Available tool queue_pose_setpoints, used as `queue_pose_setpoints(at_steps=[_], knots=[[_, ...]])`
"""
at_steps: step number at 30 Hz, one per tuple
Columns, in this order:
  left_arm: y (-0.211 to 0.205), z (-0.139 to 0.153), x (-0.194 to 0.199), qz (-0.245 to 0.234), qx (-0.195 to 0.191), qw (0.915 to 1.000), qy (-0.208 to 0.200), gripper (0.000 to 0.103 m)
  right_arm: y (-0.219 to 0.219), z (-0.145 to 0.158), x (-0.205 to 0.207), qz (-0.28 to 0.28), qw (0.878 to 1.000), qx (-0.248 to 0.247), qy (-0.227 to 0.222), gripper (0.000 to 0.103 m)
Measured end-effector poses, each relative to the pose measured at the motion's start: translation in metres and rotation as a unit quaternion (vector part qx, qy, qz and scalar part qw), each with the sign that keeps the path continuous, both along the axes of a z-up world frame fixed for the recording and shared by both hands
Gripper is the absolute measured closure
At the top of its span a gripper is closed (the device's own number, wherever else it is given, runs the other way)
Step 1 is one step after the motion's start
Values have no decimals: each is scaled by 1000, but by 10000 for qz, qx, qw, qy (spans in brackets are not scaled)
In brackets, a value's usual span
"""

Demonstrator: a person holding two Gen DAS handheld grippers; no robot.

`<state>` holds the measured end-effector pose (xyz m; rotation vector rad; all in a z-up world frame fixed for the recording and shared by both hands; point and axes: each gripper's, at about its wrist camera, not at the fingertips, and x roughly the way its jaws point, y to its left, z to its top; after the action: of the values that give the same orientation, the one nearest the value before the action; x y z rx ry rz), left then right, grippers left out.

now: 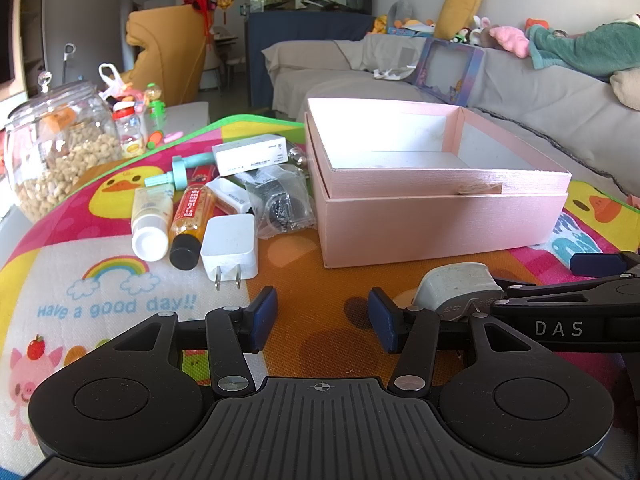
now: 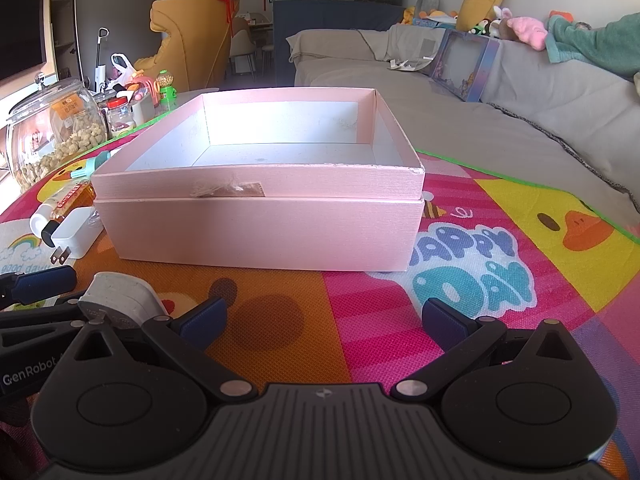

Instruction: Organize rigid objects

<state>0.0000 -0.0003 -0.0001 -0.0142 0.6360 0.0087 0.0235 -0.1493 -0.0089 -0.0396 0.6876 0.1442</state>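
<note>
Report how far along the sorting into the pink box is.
Barely started. Done: nothing; the pink box shows only a bare floor. In hand: nothing; the left claw and right claw both hang open over the mat. Left: the white charger, orange bottle, white bottle, bagged black item and white carton beside the box, plus the grey plug between the claws.

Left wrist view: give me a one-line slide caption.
Open left gripper low over the play mat, facing the empty pink box, with white charger and bottles piled at left.
</note>
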Motion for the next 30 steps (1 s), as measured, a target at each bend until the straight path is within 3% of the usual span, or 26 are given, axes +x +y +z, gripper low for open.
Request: queue_pose_setpoints(at_steps=[12,17,19,23,26,30], knots=[[2,0,0,-4,-67,10000,-1,47,-2,2,0,14,10000,51,21,0],[33,8,-7,-65,-855,9963,-24,54,-10,5,4,394,9988,15,275,0],[50,19,-13,75,-887,9959,-129,54,-11,6,3,518,9981,-52,340,0],[101,48,5,870,-525,9936,-501,55,-14,8,-2,624,9973,-103,374,0],[138,53,50,1067,-726,9916,-121,55,-12,7,-2,613,9972,-110,420,0],[160,31,106,1044,-1039,9868,667,56,-14,7,-1,584,9973,-86,445,0]])
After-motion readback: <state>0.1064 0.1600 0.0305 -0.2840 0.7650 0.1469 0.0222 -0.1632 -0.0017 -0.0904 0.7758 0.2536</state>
